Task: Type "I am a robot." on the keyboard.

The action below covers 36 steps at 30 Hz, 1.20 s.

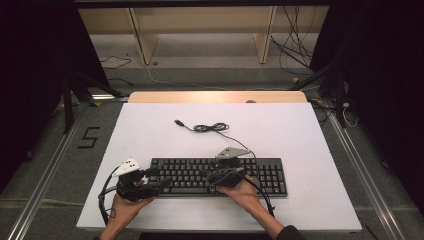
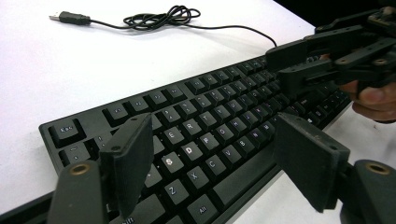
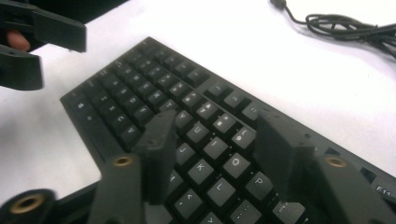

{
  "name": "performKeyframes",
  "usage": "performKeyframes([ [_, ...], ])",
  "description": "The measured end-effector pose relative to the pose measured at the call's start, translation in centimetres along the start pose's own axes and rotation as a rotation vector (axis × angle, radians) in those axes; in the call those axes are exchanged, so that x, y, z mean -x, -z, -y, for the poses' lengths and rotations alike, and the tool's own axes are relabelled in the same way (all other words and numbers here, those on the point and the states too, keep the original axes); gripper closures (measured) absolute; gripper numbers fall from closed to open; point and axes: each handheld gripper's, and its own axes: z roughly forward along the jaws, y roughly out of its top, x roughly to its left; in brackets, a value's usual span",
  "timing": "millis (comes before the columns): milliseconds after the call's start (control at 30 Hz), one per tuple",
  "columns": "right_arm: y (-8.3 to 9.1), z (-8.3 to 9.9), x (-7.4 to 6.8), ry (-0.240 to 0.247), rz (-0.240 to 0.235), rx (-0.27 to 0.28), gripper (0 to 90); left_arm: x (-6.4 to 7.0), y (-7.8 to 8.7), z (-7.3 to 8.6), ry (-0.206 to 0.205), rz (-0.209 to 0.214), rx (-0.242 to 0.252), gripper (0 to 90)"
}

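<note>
A dark room is seen around a white counter [image 1: 300,140], with pale wooden shelving and loose cables on the floor behind it. A black keyboard [image 1: 218,176] lies flat on the near half of the counter, its long side facing the person. Its cable [image 1: 210,128] is coiled loosely on the counter behind it and ends in an unplugged USB plug [image 1: 178,122].

The left hand-held gripper [image 1: 162,181] is held over the left end of the keyboard. In the left gripper view its jaws are seen apart, flanking the letter keys [image 2: 189,150] and holding nothing. The right hand-held gripper [image 1: 210,175] is held over the middle of the keyboard. In the right gripper view its jaws are likewise apart, above the keys [image 3: 205,172] of the right letter block, with nothing between them. Whether either gripper's tips touch a key cannot be told.

Step in hand, as judged: both grippers are being positioned over the keys, either to press them or to take hold of the keyboard; no grasp is made yet.

Next move, as judged: if keys are to be pressed, one jaw tip should be lowered squarely onto a single key so that neighbours are not caught. If the keyboard is to be lifted, both grippers would need to be moved to its edges and closed evenly.
</note>
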Motion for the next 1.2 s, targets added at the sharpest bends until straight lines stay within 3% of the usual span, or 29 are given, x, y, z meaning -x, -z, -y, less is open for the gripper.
performKeyframes([
  [300,0.8,-0.3,-0.7,0.017,-0.035,0.036,31.7,-0.1,0.1,0.0,0.004,-0.005,0.008,28.6],
  [800,0.6,-0.5,-2.1,0.041,-0.099,0.047,28.9,-0.1,0.2,-0.1,0.009,-0.013,0.020,28.6],
  [1000,0.1,-0.6,-2.6,0.048,-0.109,0.036,35.1,-0.2,0.3,-0.1,0.008,-0.016,0.024,28.6],
  [1200,-0.6,-0.5,-3.3,0.073,-0.129,0.012,56.1,-0.3,0.4,-0.1,0.011,-0.021,0.028,28.6],
])
